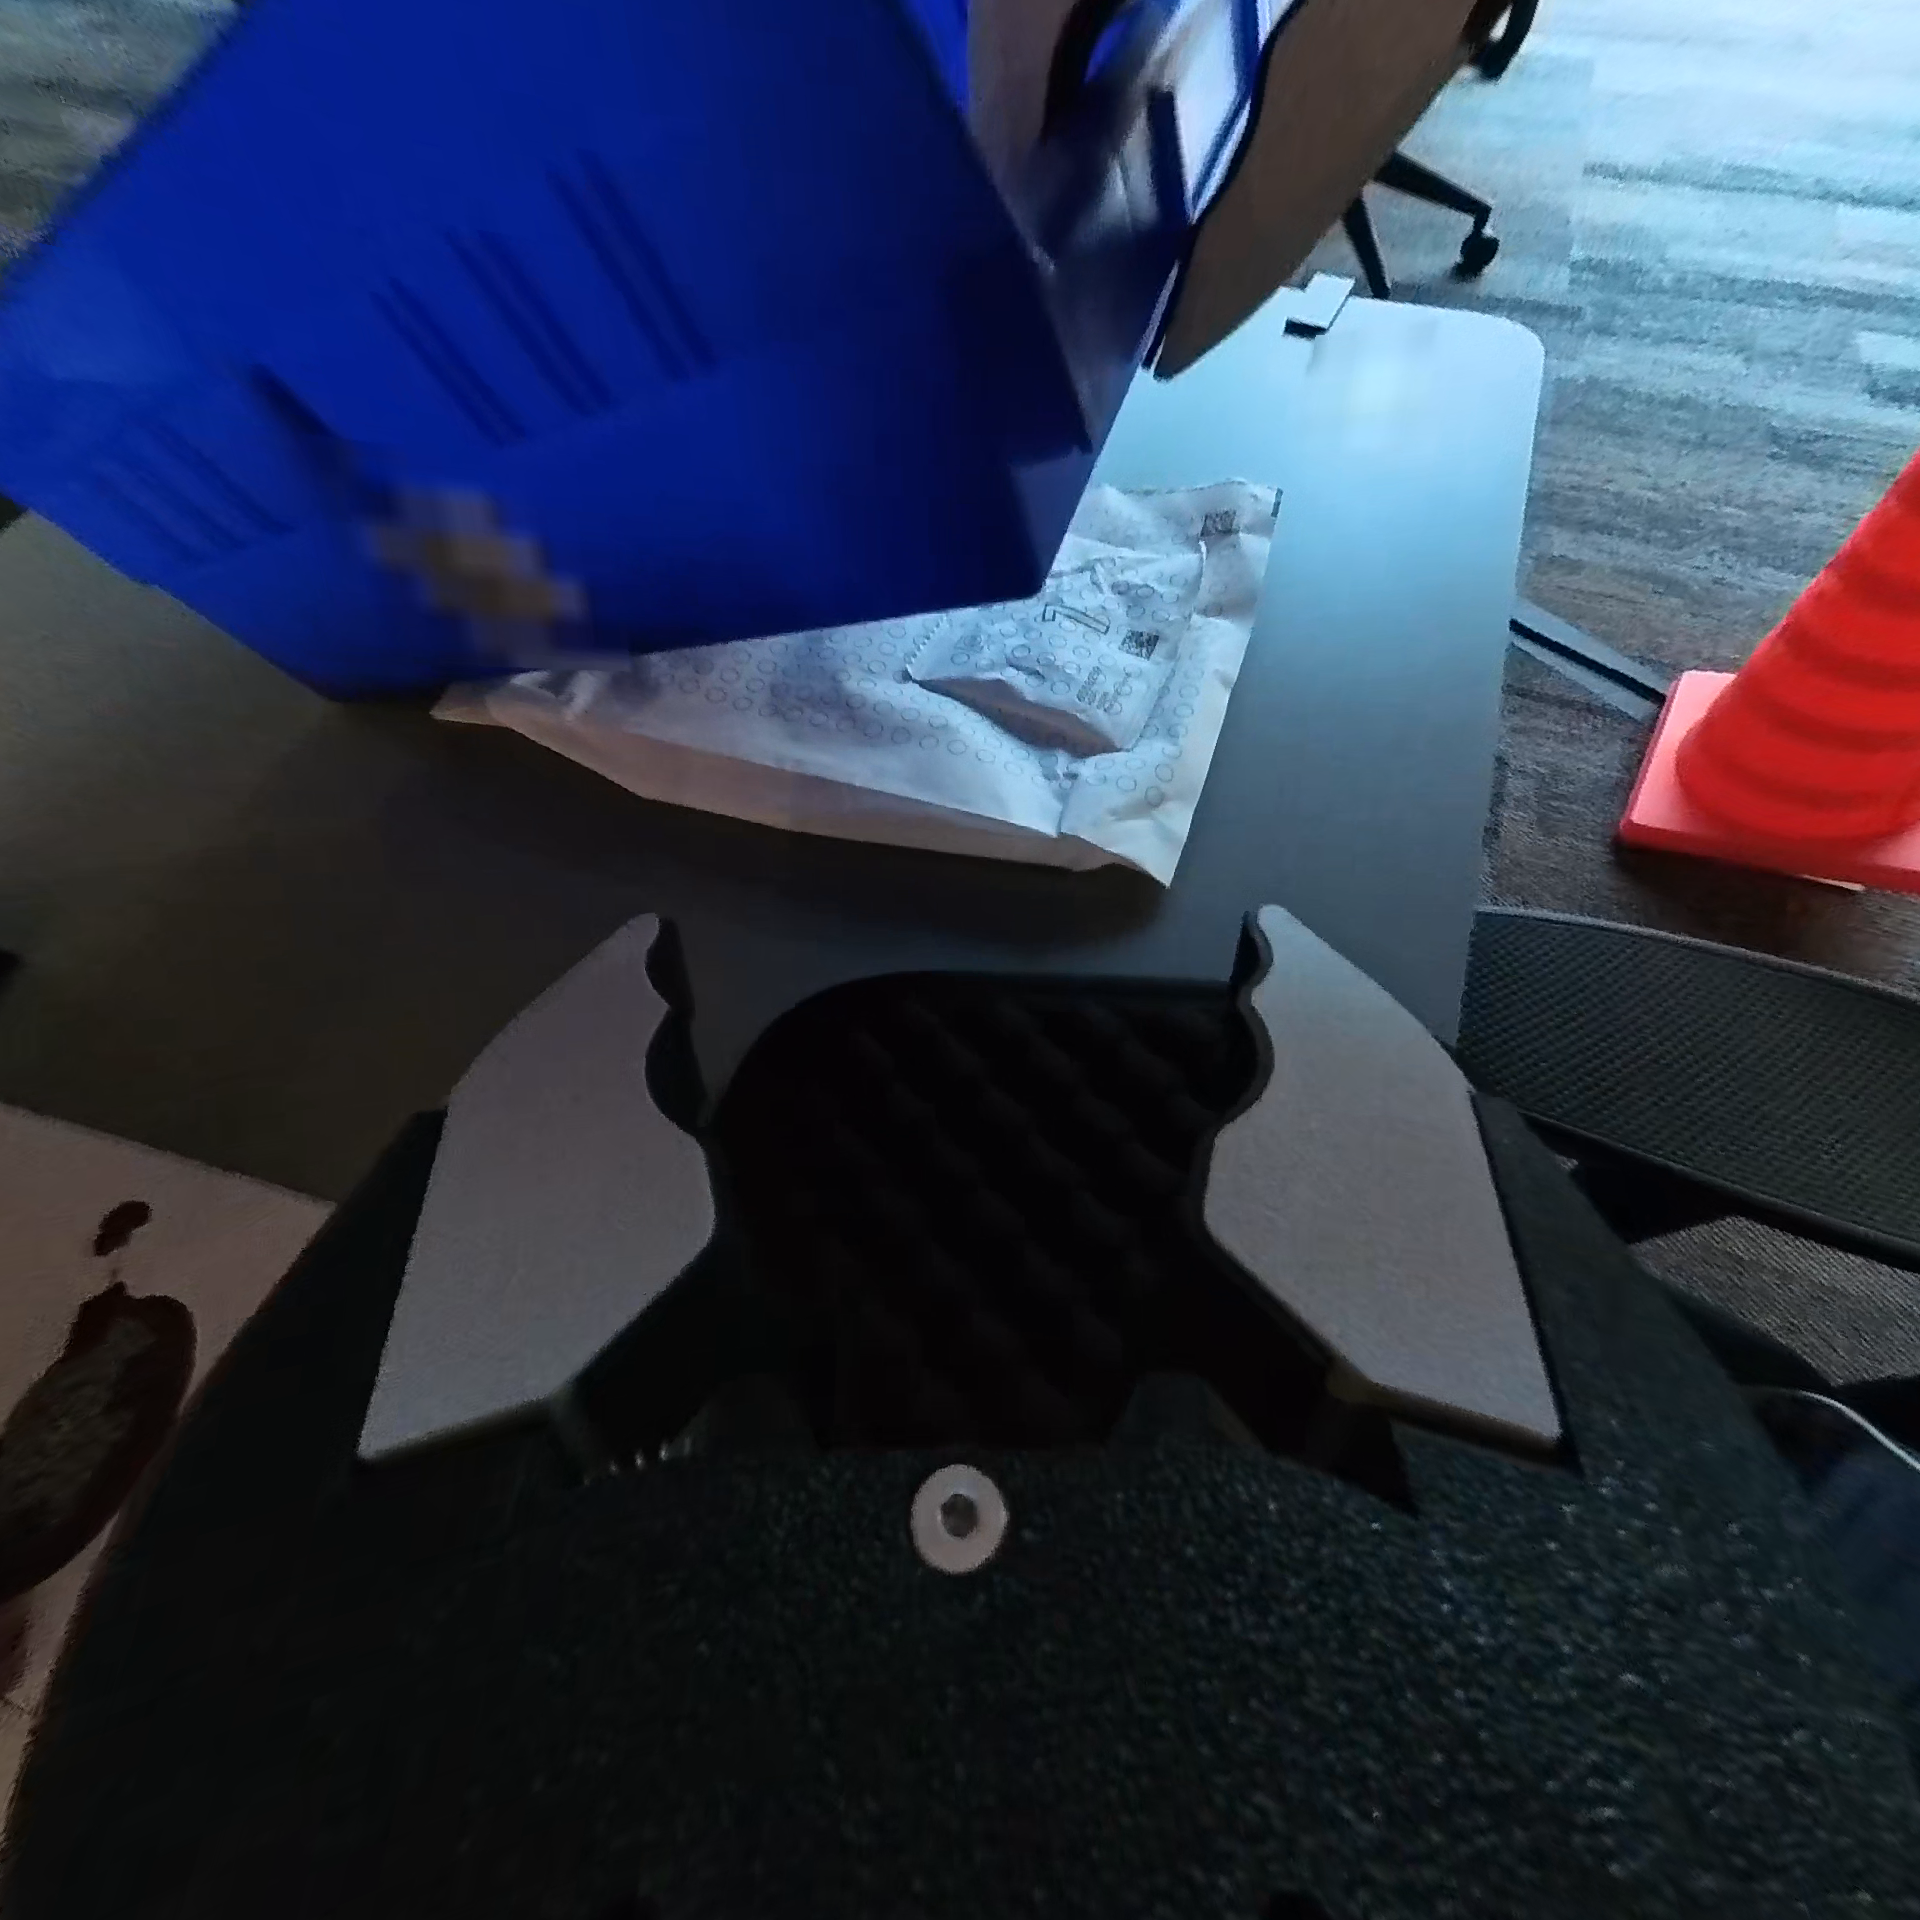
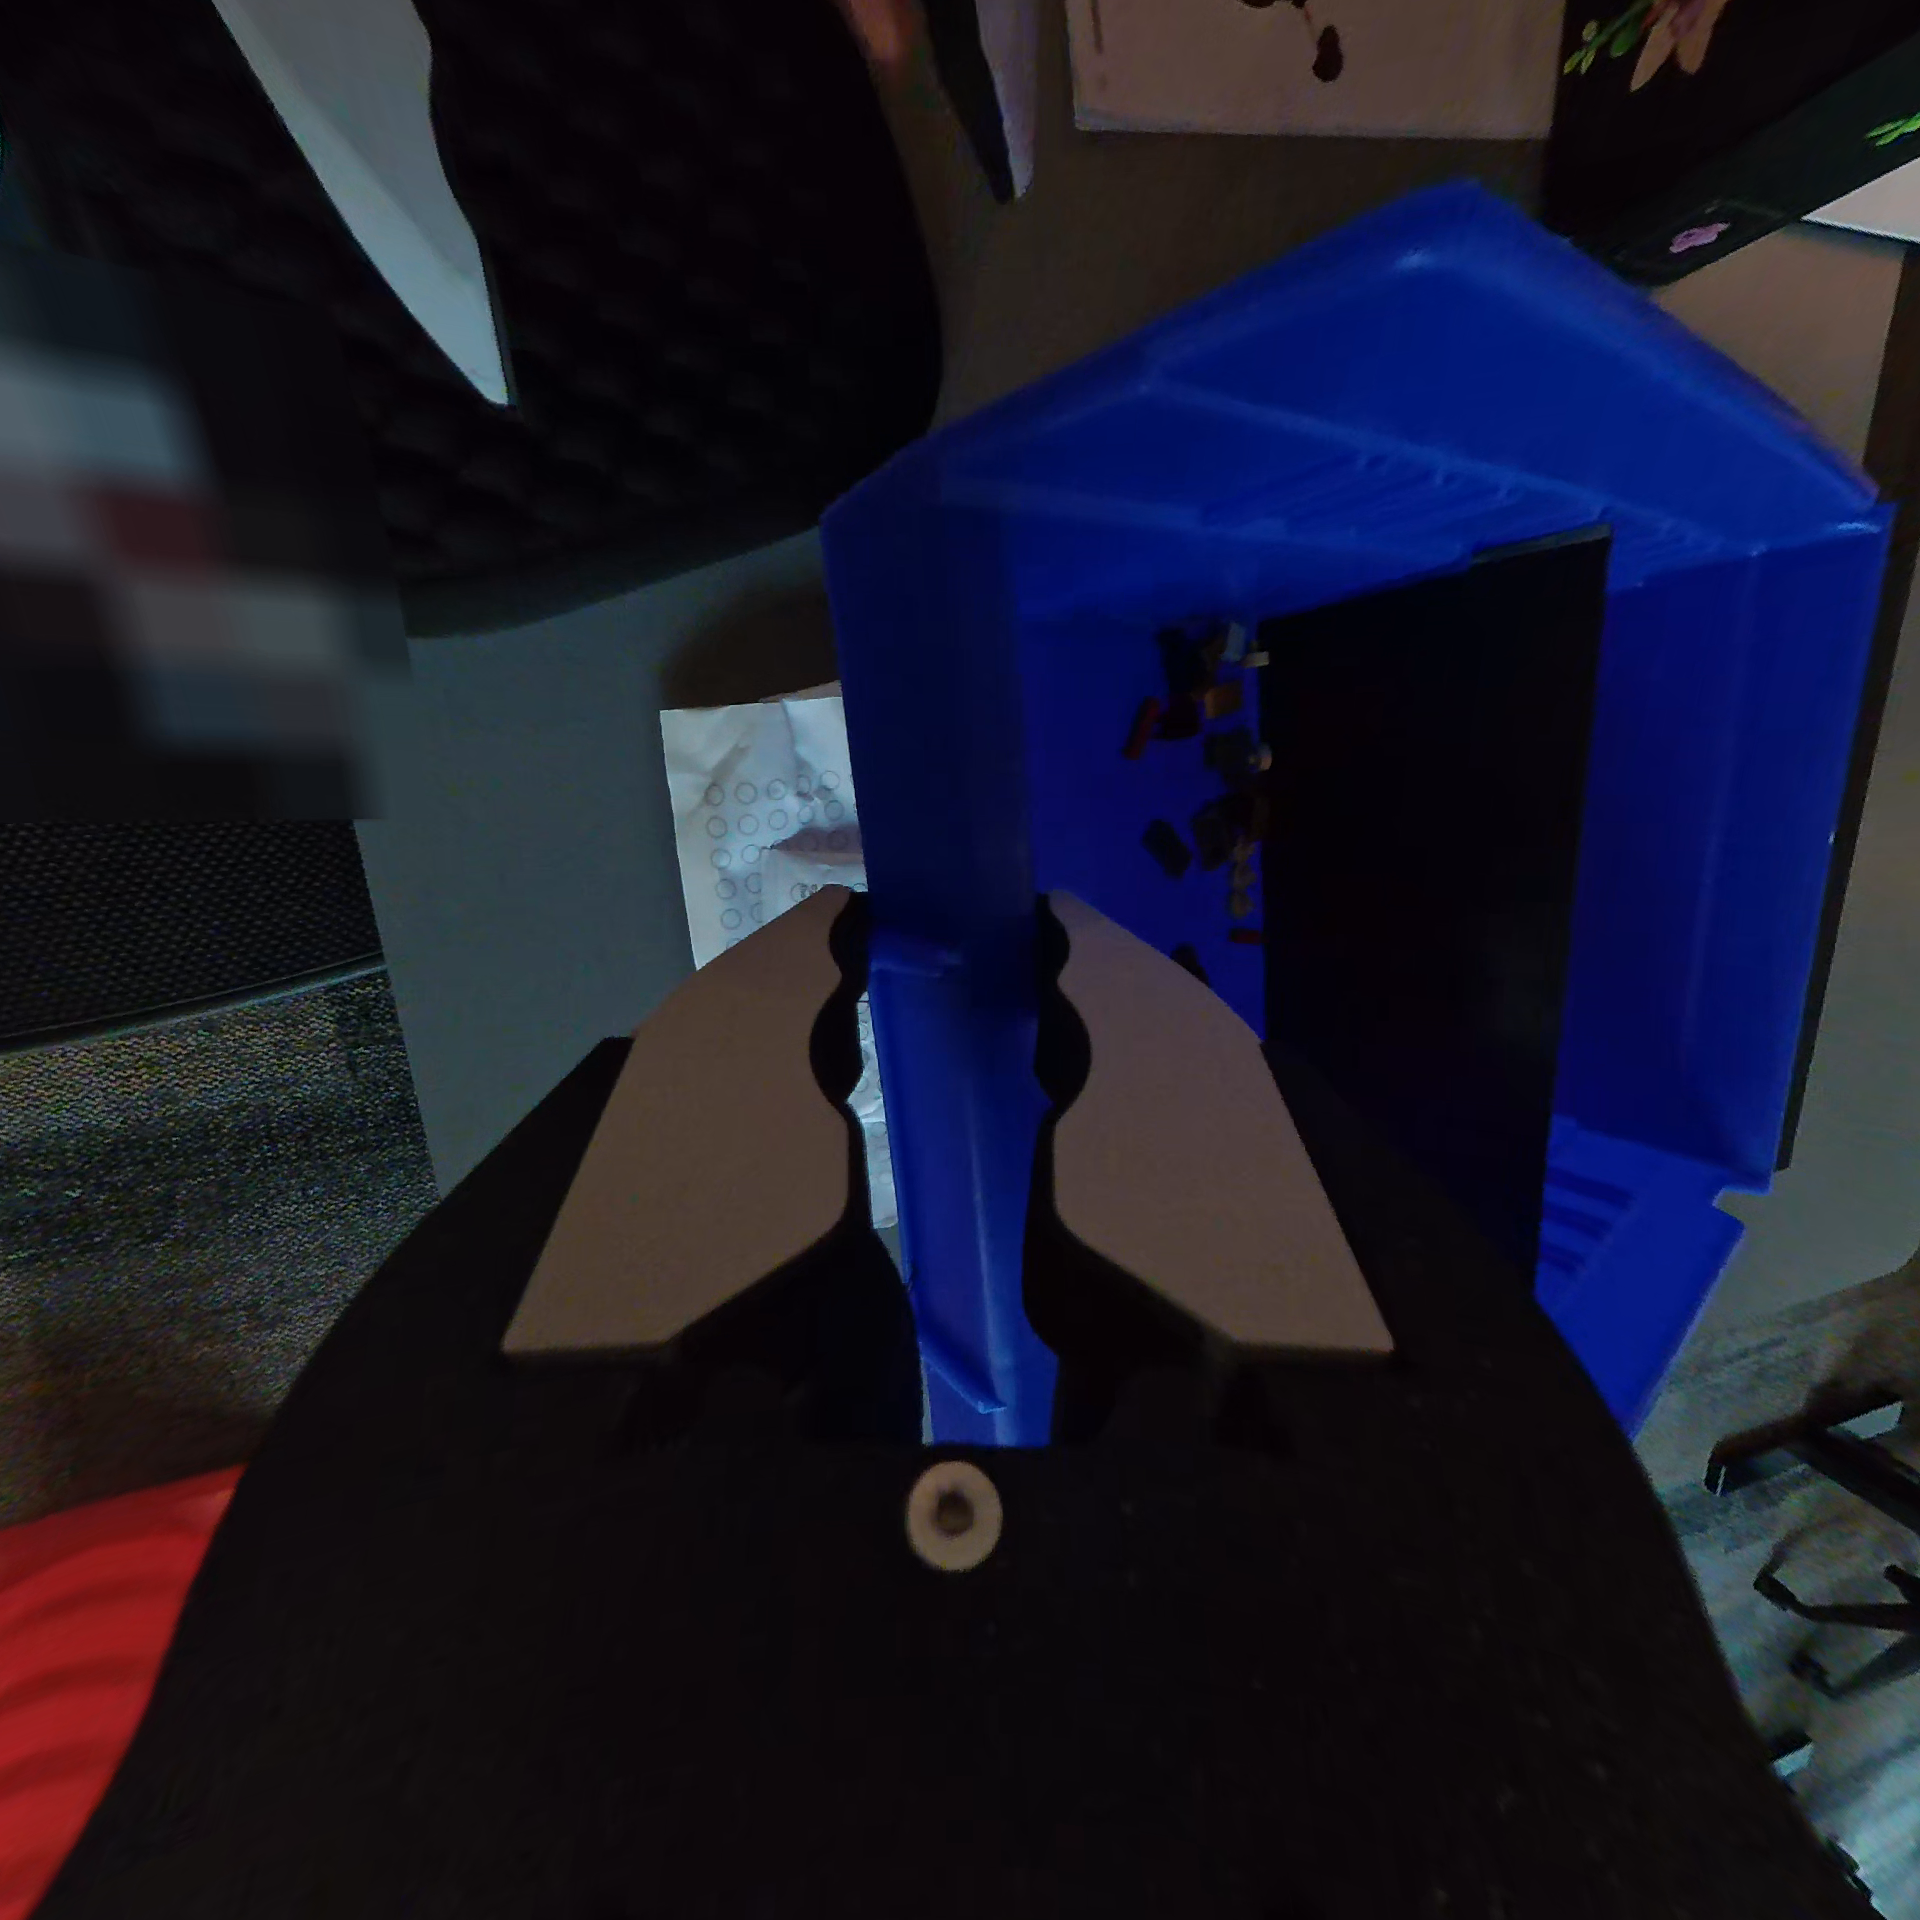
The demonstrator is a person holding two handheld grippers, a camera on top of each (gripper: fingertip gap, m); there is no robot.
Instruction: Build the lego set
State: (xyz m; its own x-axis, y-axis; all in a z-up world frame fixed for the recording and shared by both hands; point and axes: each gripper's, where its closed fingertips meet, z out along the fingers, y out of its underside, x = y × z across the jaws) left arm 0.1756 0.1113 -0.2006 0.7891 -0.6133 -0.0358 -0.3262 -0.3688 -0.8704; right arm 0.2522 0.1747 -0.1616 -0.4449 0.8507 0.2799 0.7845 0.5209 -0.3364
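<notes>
My right gripper (image 2: 948, 925) is shut on the rim of a blue plastic bin (image 2: 1351, 468) and holds it tipped up over the dark table (image 2: 520, 831). Several small dark and brown pieces (image 2: 1210, 769) lie inside the bin beside a black divider (image 2: 1423, 883). In the left wrist view the bin (image 1: 540, 343) hangs tilted above the table (image 1: 1392, 623), blurred. My left gripper (image 1: 956, 935) is open and empty, low over the table, just short of a white paper bag printed with circles (image 1: 935, 727). The bag also shows in the right wrist view (image 2: 748, 821), behind the bin's rim.
A red traffic cone (image 1: 1808, 686) stands on the carpet to the right of the table. A black mesh chair (image 1: 1683, 1039) is close by the table's edge. A pale sheet with dark blotches (image 1: 94, 1330) lies at the left. A wooden chair back (image 1: 1320, 135) shows beyond the bin. My right fingertips sit around 12 cm from my left ones.
</notes>
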